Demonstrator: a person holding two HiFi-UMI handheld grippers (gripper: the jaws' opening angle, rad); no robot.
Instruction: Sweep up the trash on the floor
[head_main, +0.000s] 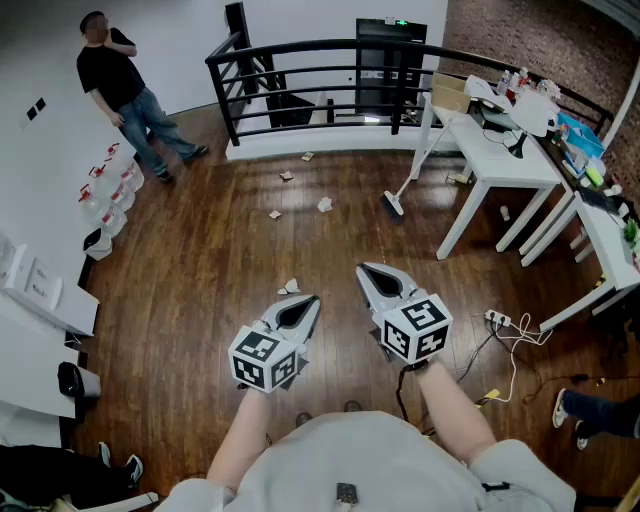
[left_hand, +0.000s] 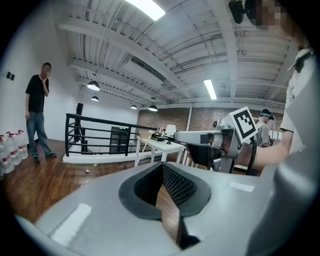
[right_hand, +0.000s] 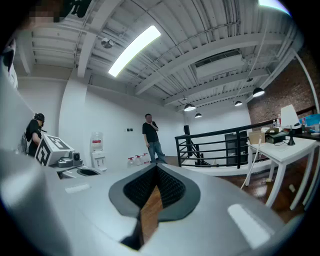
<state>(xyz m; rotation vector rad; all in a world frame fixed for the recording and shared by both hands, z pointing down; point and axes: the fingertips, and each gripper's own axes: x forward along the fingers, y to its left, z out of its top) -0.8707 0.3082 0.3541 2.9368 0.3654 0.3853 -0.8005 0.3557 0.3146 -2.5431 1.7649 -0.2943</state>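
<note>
Left gripper (head_main: 306, 302) and right gripper (head_main: 370, 272) hover above the wooden floor (head_main: 200, 260), fingers pressed together, holding nothing. A broom (head_main: 393, 204) leans on the white surface (head_main: 500, 160) ahead, well apart from both, with paper scraps (head_main: 325, 204) strewn near it. The broom looks light and stiff, probably best held mid-handle; the scraps seem flimsy and may skitter.

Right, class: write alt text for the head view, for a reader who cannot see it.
Seen from above, the left tongs and right tongs, both shut and empty, are held out over a wooden floor strewn with paper scraps. A broom leans against a white table; a bystander stands by the left wall.
</note>
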